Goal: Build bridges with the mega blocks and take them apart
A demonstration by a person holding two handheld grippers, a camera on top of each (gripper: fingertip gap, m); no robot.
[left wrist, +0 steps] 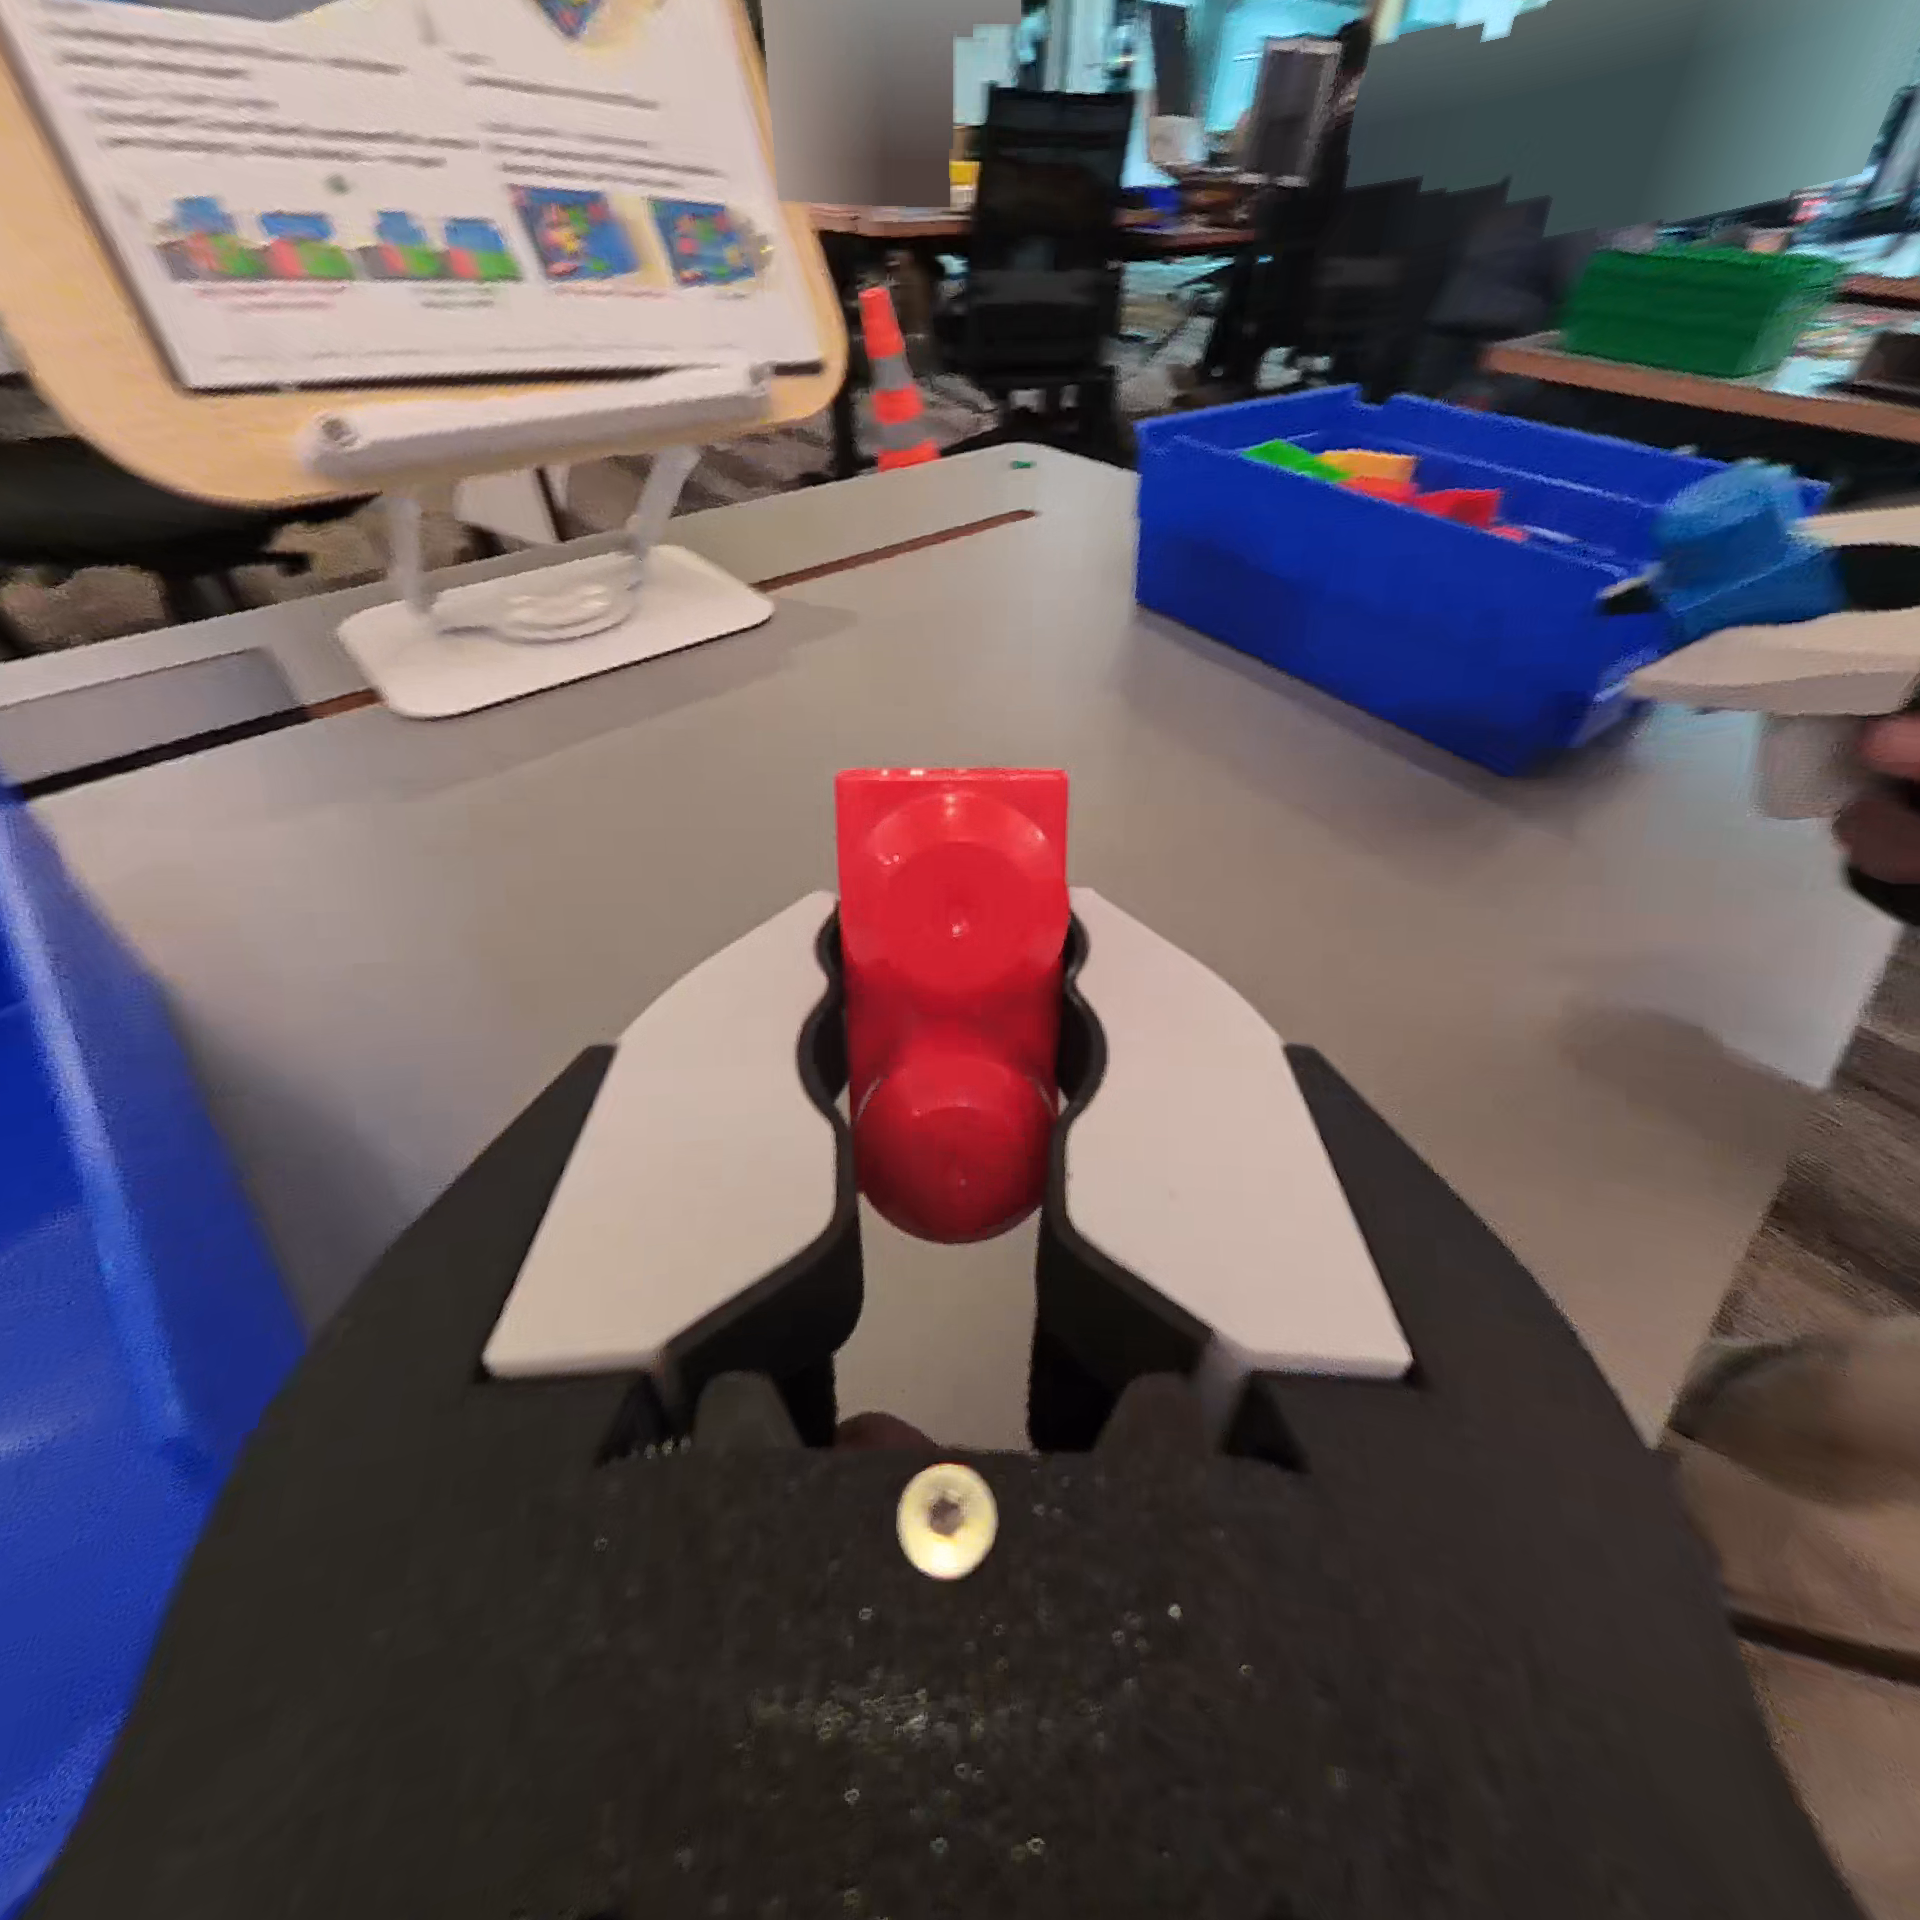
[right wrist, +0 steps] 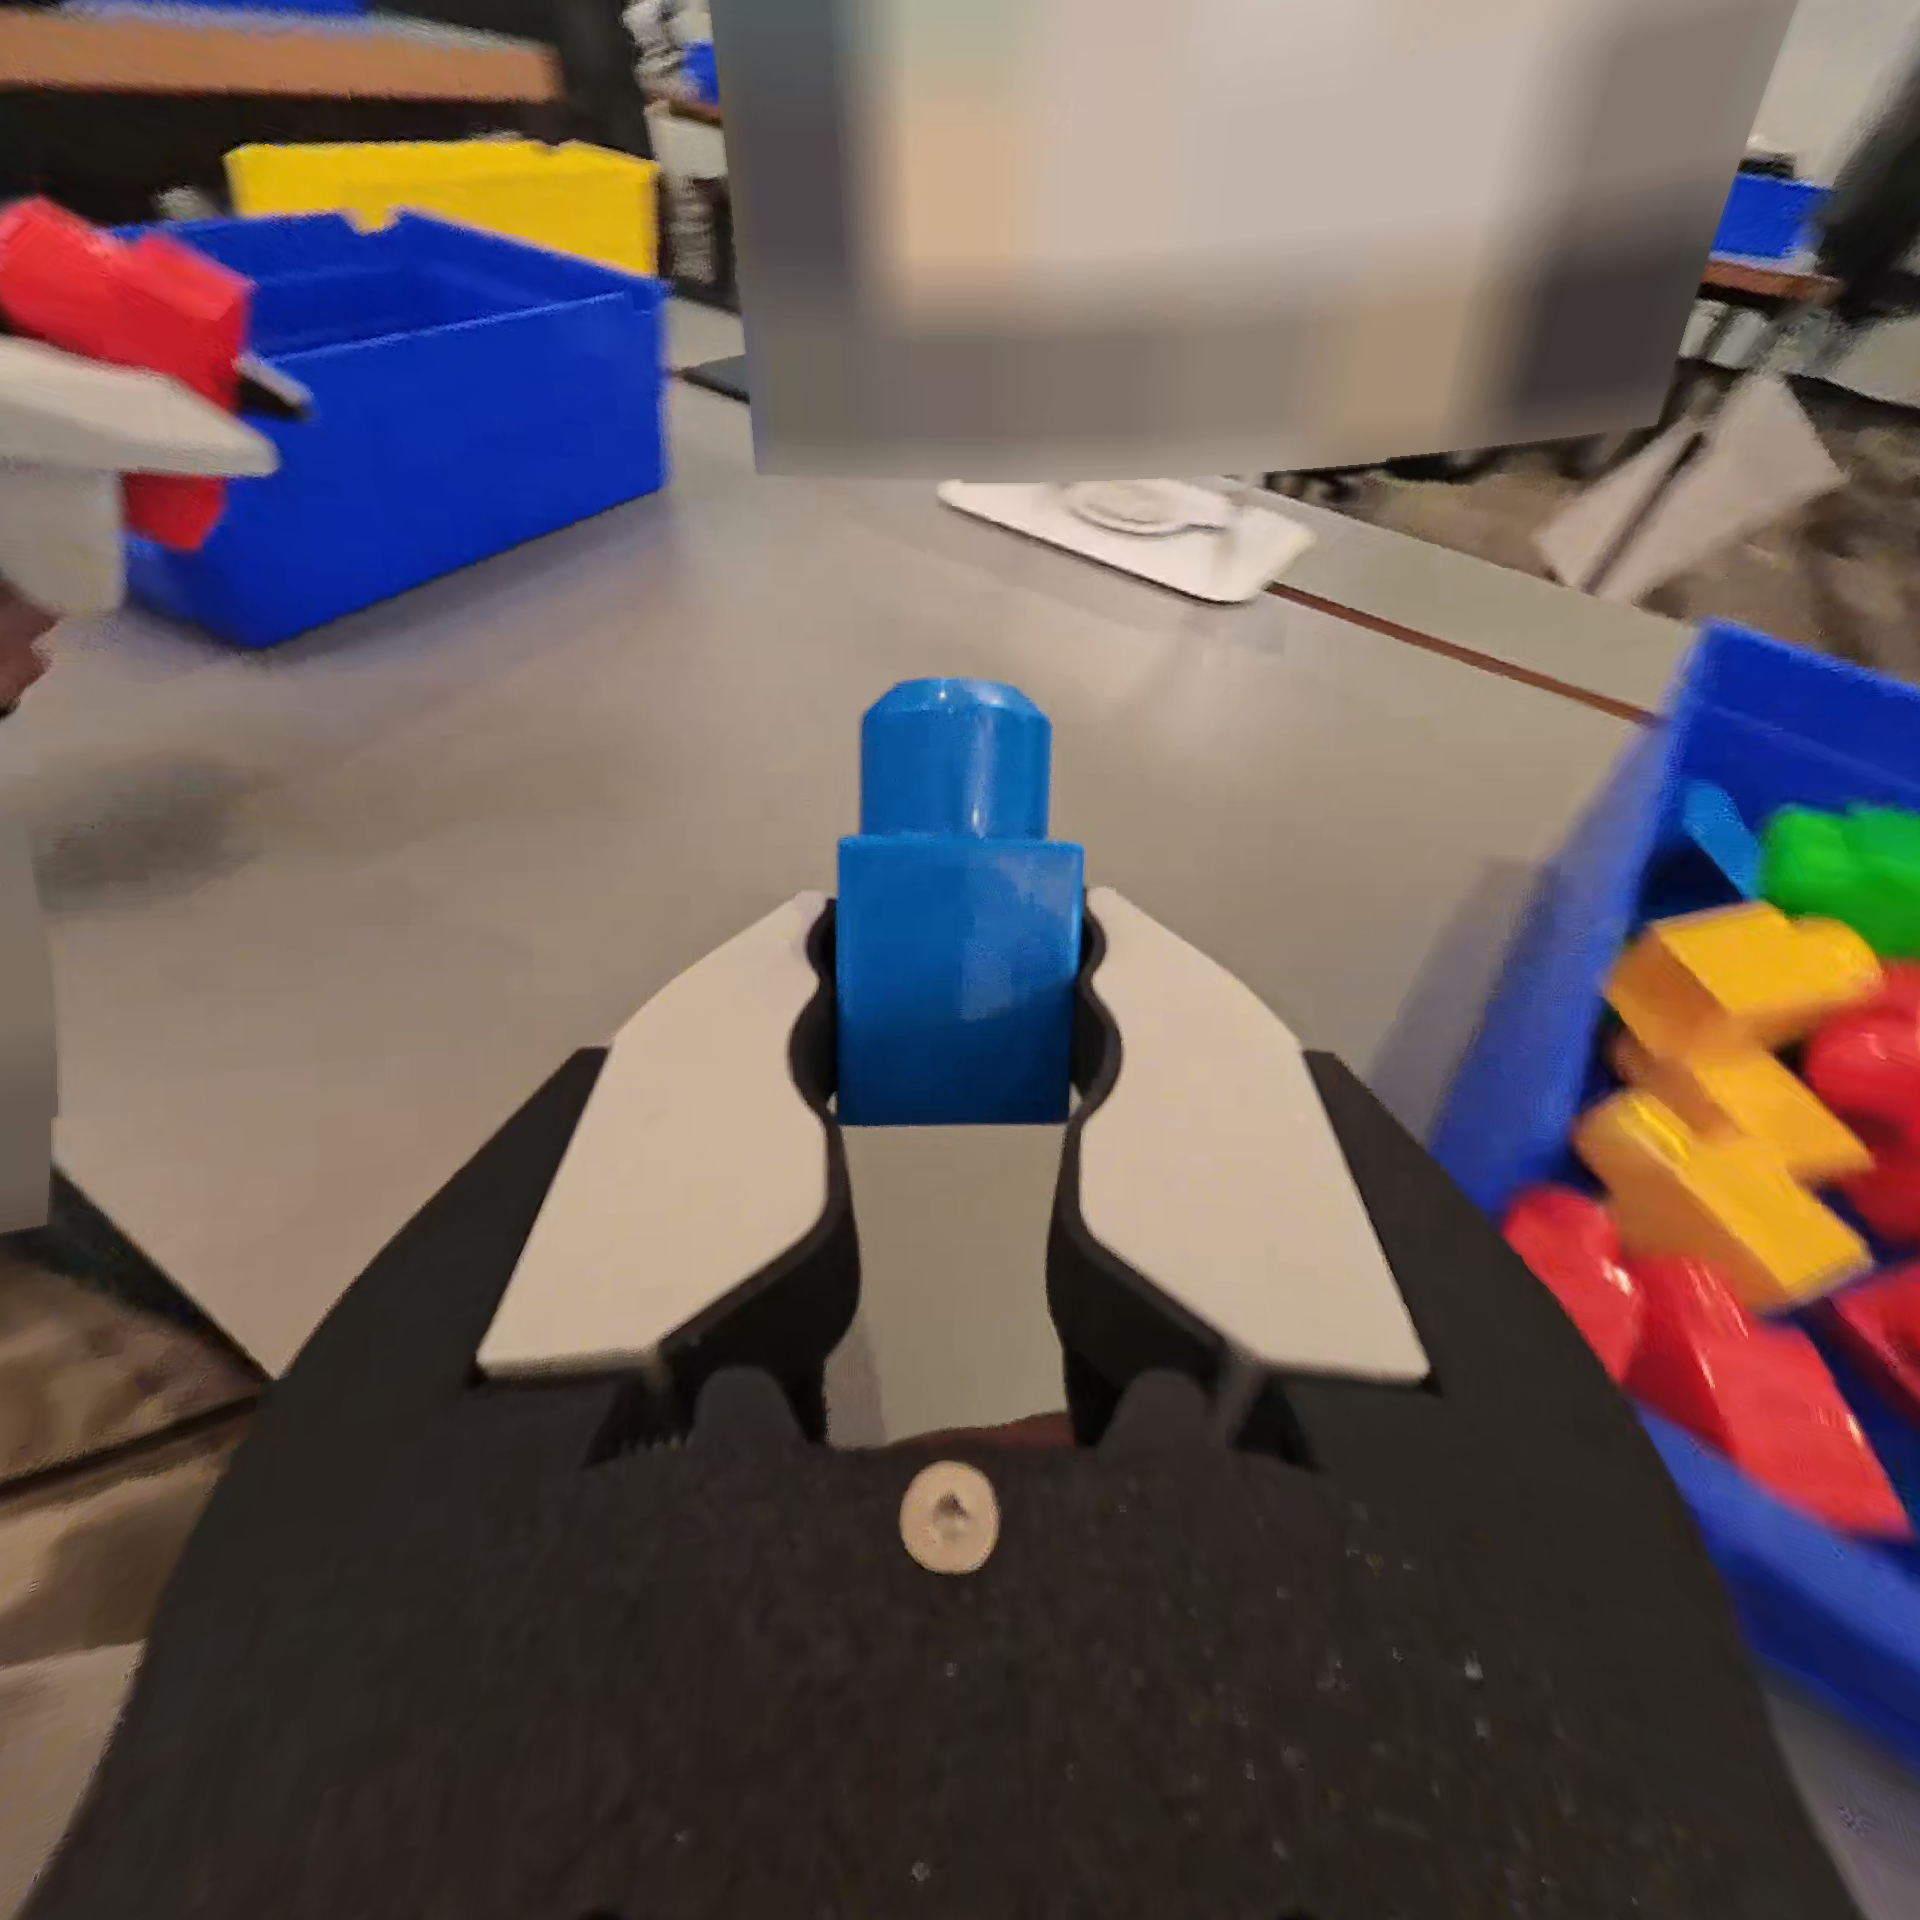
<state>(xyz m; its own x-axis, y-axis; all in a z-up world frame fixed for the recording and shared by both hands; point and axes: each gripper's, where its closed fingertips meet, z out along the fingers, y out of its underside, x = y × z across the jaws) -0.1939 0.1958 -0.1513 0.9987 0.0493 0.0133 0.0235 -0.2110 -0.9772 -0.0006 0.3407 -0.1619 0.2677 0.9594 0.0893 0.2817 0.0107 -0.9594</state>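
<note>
The left tool [left wrist: 951, 997] clamps a red block [left wrist: 951, 935]; the right tool [right wrist: 956, 997] clamps a blue block [right wrist: 956, 977], both above the grey surface [left wrist: 1299, 831].

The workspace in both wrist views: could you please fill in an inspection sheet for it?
Surface: grey table, bare in the middle.
Job's things: red block and blue block, each held in the air; mixed blocks in the blue bin on the right; second blue bin on the left.
Clutter: instruction sheet on a white stand.
Grippers: left tool shut on red block; right tool shut on blue block.
Cables: nothing seen.
Surroundings: desks, chairs, orange cone, green crates, yellow bin.
</note>
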